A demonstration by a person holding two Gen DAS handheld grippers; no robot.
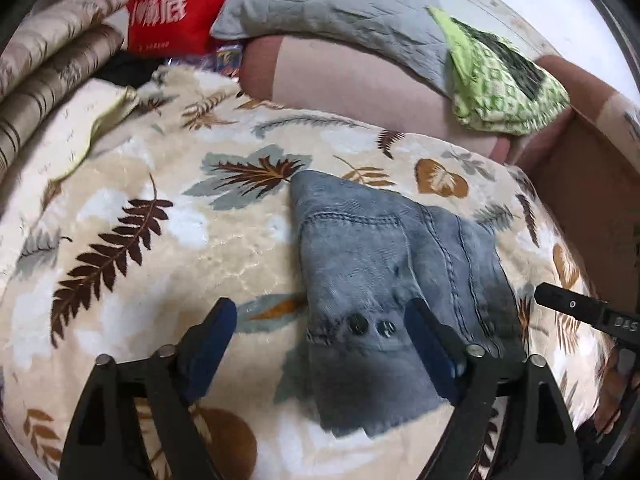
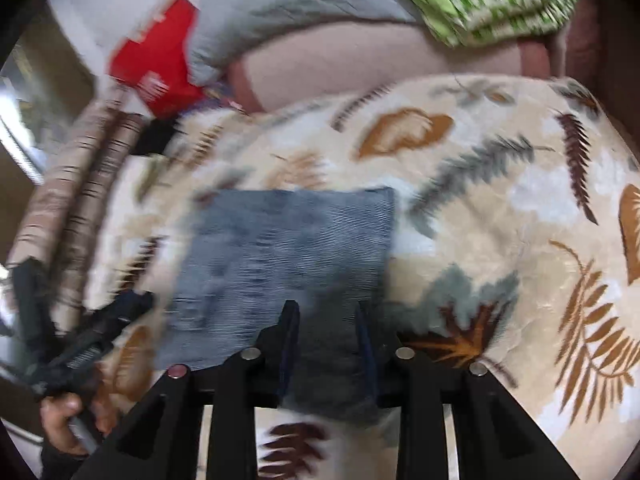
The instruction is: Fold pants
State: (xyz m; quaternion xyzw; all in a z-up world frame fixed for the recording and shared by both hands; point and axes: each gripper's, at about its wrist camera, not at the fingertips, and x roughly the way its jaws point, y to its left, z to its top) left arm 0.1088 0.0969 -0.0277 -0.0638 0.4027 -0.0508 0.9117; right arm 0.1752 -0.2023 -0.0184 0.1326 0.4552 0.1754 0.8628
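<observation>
Left gripper gapes wide over the near edge of the jeans, pads clear of the cloth, one pad above the denim by two rivets. Right gripper stands at a narrower gap with denim between its fingers; that view is blurred, but the pads seem not to press. Jeans lie folded in a small pile on the leaf-print blanket, pillow beyond.

**Soft cloth, matt plastic**

The folded blue-grey denim pants show stitched seams and dull metal rivets. They lie on a cream leaf-print plush blanket with a faintly shiny nap. The left gripper is matt black plastic with blue pads.
</observation>
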